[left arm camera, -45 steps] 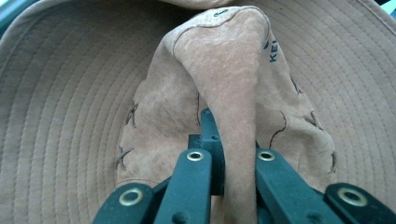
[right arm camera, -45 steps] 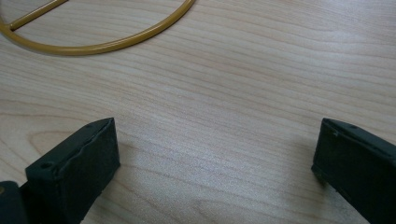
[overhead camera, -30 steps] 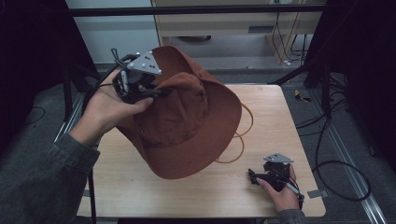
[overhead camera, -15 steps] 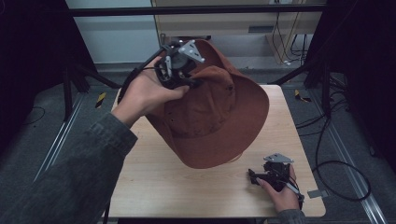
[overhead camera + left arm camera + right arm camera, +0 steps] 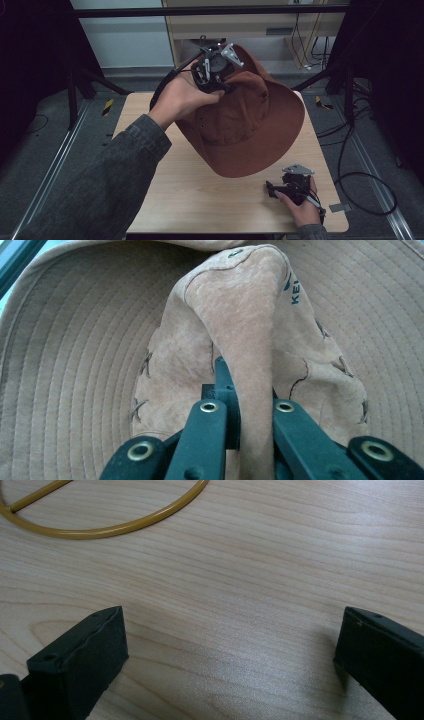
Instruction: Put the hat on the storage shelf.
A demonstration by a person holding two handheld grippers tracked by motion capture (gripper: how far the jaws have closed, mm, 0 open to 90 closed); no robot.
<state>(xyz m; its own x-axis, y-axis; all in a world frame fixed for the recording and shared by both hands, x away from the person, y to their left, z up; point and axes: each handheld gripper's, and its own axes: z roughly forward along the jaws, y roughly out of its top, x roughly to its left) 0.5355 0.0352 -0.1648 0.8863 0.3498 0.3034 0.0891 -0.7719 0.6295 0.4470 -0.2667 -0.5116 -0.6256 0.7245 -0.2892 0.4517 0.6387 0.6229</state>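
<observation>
A brown suede wide-brimmed hat [image 5: 250,130] hangs tilted above the wooden table [image 5: 200,200], its crown toward my left hand. My left gripper [image 5: 226,86] is shut on a pinched fold of the crown. In the left gripper view the fold of the hat [image 5: 240,315] rises between the black jaws of the left gripper [image 5: 245,412], with the stitched brim spread behind it. My right gripper [image 5: 272,190] rests low at the table's front right, its jaws wide apart. In the right gripper view the right gripper [image 5: 230,650] has only bare wood between its jaws.
A curved yellow cord or ring [image 5: 125,527] lies on the table ahead of the right gripper. Cables trail on the floor at the right [image 5: 360,175]. A cabinet [image 5: 240,25] stands behind the table, and dark stand legs [image 5: 80,85] at the left.
My left hand has carried the hat to the right and toward the table's far side, so the hat now hangs over the middle and right. The right gripper has kept still.
</observation>
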